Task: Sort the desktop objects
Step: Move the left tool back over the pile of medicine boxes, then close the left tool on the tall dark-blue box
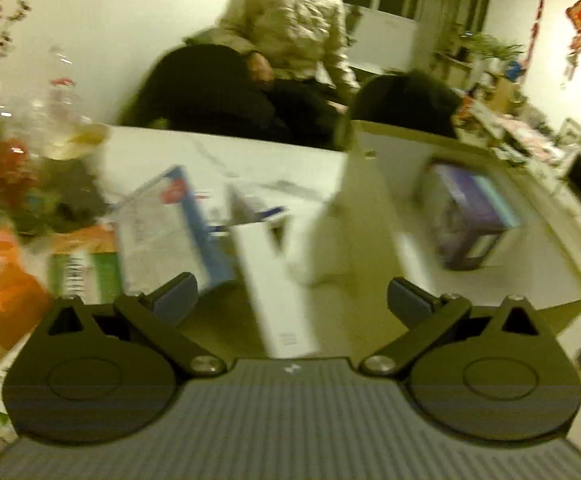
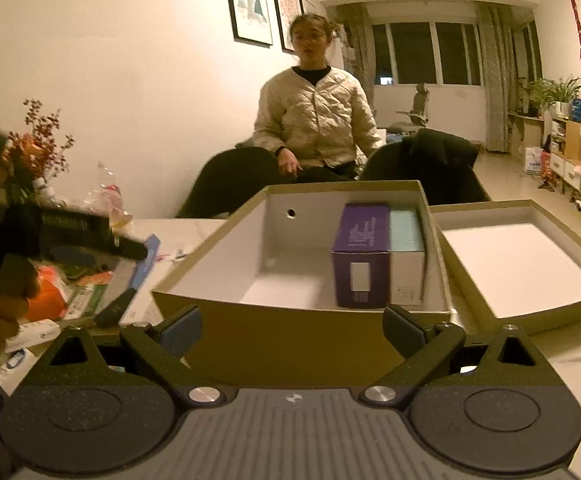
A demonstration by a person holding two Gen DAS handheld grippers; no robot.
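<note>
The left gripper (image 1: 290, 300) stands with its jaws spread as wide as they go, the blue pads (image 1: 174, 298) touching nothing. A tall white box (image 1: 274, 288) rises between them in the blurred left wrist view, but neither pad presses on it. The right gripper (image 2: 292, 334) is likewise released and empty, poised just before the near wall of the open cardboard box (image 2: 274, 344).

Inside that box, against its right wall, a purple carton (image 2: 360, 256) and a pale teal-topped carton (image 2: 406, 256) stand side by side, touching. The box's lid (image 2: 570, 308) lies upturned just to the right. Left of it, on the white table (image 1: 250, 156), lies the unsorted pile — a blue-edged box (image 1: 170, 232), a green-and-white packet (image 1: 86, 272), something orange in crinkly wrap (image 1: 6, 292).

The white box looks like light, stiff card, probably smooth-faced; I would take it across its narrow sides near mid-height and squeeze gently — thin walls may dent, and a high grip could let it swing.
</note>
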